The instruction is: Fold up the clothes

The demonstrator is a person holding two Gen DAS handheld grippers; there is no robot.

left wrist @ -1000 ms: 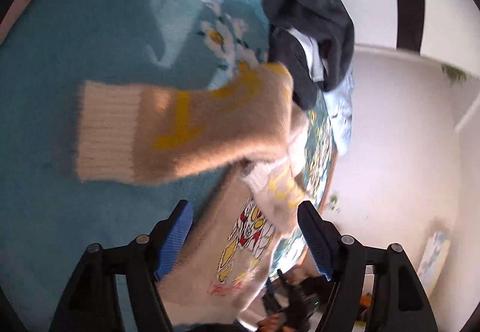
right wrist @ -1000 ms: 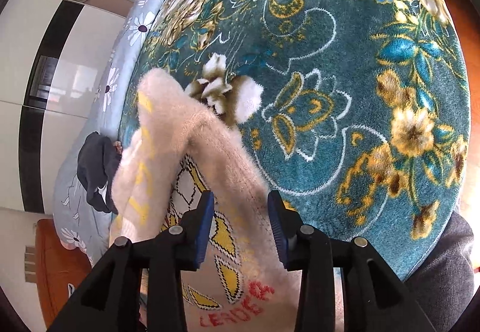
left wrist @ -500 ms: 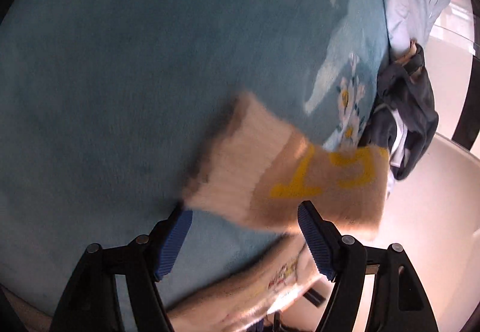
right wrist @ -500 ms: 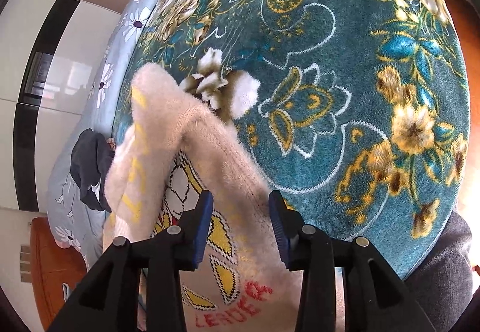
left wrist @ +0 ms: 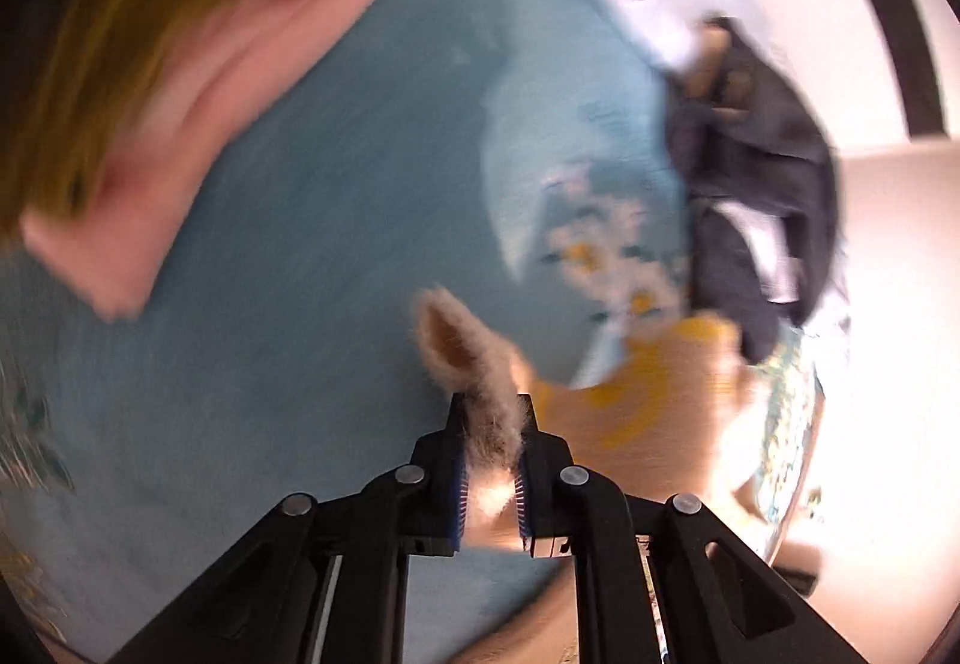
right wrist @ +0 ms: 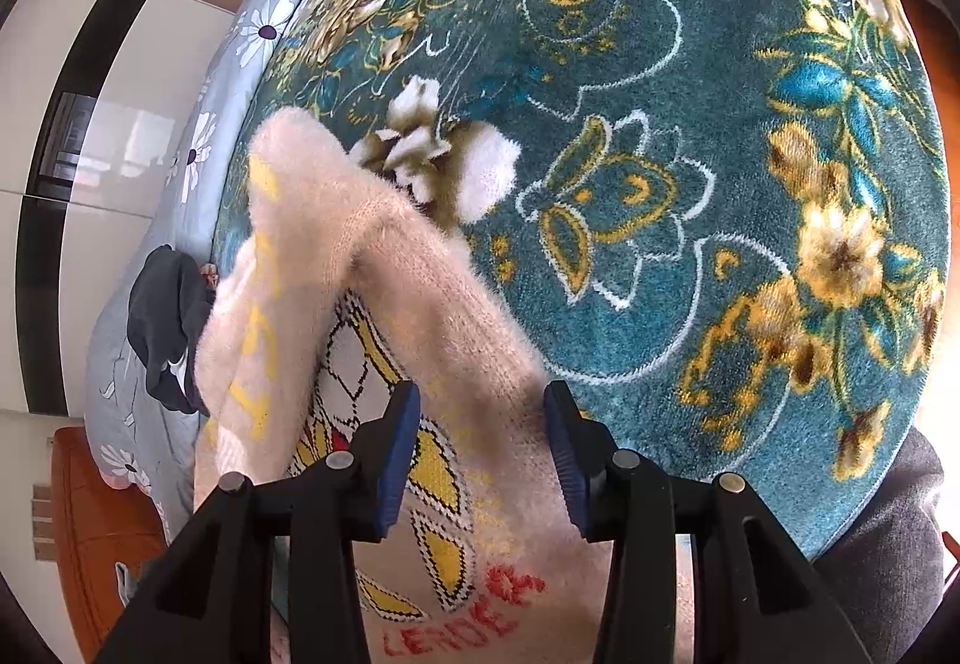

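A fluffy cream sweater (right wrist: 384,268) with a yellow-and-white cartoon print and red lettering lies bunched on a teal floral blanket (right wrist: 690,135). My right gripper (right wrist: 480,418) is shut on a raised fold of its body, with fabric filling the narrow gap between the blue pads. The left wrist view is motion-blurred. There, my left gripper (left wrist: 491,407) is shut on the fuzzy cuff end of the sweater sleeve (left wrist: 474,364). The rest of the sleeve, with yellow lettering (left wrist: 648,394), trails off to the right over plain teal blanket (left wrist: 288,340).
A dark navy garment (left wrist: 762,172) (right wrist: 165,316) lies heaped near a pale floral sheet (right wrist: 198,141) at the bed's edge. A blurred pink and brown shape (left wrist: 180,63) fills the upper left of the left wrist view. A white wardrobe (right wrist: 90,93) stands beyond the bed.
My left gripper was open over the sleeve and is now shut on its cuff, and its view has swung quickly. The right gripper has kept its hold and barely moved.
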